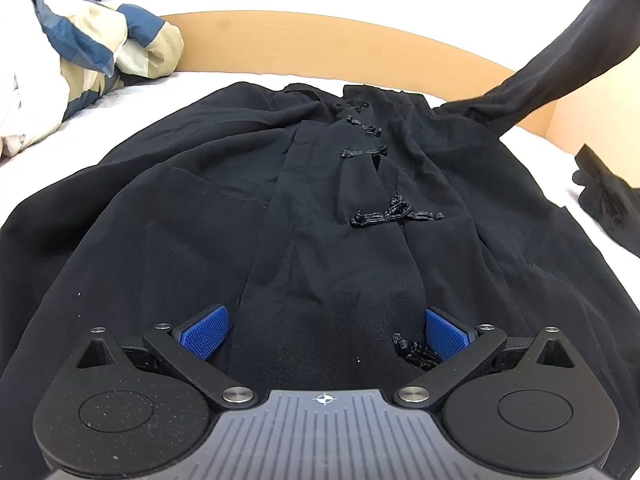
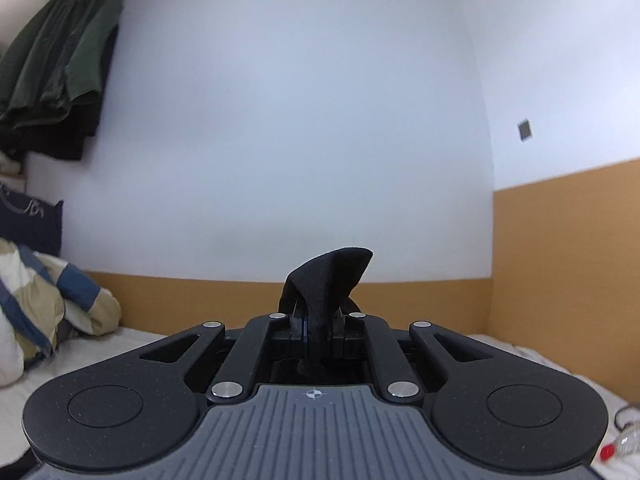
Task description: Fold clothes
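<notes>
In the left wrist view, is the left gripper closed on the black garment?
No, the left gripper stands open, its blue pads wide apart over the black garment.

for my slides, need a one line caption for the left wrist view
Open left gripper hovers over a black frog-button garment spread on the bed, one sleeve lifted.

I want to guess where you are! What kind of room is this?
Probably a bedroom: a white bed with a wooden headboard, a rumpled duvet, and green coats hanging on the wall.
</notes>
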### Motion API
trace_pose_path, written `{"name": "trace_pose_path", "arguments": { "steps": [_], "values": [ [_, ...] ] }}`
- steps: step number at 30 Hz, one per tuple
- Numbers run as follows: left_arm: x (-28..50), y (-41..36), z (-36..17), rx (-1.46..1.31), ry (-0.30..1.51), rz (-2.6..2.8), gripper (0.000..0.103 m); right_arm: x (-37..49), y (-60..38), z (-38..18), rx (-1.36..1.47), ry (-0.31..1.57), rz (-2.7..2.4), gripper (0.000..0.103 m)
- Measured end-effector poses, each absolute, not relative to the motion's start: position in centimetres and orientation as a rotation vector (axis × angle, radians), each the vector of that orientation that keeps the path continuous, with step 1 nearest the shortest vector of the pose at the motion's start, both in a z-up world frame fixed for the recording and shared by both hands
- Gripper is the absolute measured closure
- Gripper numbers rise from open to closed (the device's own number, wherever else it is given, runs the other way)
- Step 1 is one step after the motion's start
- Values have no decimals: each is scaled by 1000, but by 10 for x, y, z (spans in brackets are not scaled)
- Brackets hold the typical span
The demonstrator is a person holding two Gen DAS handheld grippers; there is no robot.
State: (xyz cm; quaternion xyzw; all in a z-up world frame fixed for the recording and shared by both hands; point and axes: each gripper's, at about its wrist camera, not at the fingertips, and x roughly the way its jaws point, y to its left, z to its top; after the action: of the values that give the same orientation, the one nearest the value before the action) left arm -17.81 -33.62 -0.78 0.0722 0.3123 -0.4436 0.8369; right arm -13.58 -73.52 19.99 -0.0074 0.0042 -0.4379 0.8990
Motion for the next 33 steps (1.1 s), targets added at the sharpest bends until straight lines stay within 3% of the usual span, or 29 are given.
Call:
{"name": "trace_pose_path", "arguments": {
  "steps": [7, 12, 16, 23, 26, 33],
  "values": [
    [-174, -318, -5, 94, 691, -962, 1, -142, -803, 188, 141, 123, -1072, 94],
    [-167, -312, -1, 59, 732, -978, 1, -141, -877, 165, 37, 378, -1226, 94],
    [-155, -304, 7, 31, 756, -981, 1, -128, -883, 178, 66, 296, -1169, 94],
    [-138, -243, 37, -100, 570, -863, 1, -61, -774, 163, -133, 168, -427, 94],
    [-130, -223, 39, -133, 559, -839, 1, -31, -719, 119, -303, 323, -202, 94],
    [-118, -204, 33, -139, 592, -801, 1, 1, -633, 19, -361, 738, 16, 93]
  ]
}}
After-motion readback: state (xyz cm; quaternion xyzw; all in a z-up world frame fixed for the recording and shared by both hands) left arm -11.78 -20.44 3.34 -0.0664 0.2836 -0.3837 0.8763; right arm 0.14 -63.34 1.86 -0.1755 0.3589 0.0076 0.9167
